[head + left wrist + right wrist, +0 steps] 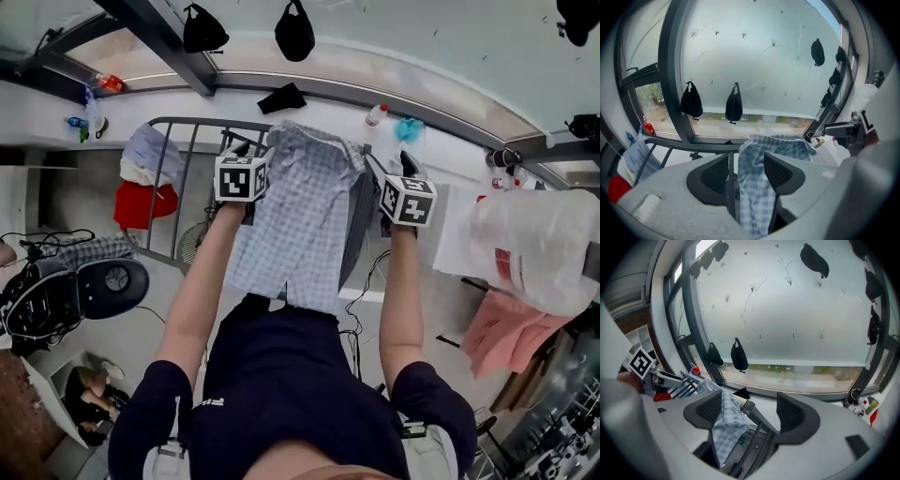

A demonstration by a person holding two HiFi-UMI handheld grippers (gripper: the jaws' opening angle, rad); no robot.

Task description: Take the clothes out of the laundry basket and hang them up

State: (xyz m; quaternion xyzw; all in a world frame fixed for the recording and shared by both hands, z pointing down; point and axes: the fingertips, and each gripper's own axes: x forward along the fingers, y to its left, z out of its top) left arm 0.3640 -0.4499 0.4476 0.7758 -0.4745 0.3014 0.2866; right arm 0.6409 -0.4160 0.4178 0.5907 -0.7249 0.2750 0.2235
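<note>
A blue-and-white checked garment [300, 216] hangs draped over the top bar of a grey drying rack [192, 123]. My left gripper [240, 150] is at the garment's left upper edge and my right gripper [395, 164] is at its right upper edge. In the left gripper view the left gripper [746, 162] stands open, with the checked garment [757, 187] and a rack bar [731, 187] lying loose between the jaws. The right gripper [750, 404] is open wide over a rack bar [759, 425]. The checked garment [723, 425] lies against its left jaw, unpinched.
A red garment [139, 203] and a pale one [150, 150] hang at the rack's left end. Black bags [294, 33] hang on the window ahead. A white plastic bag [534, 246] and pink cloth [511, 328] are at the right, a dark machine [80, 291] on the left.
</note>
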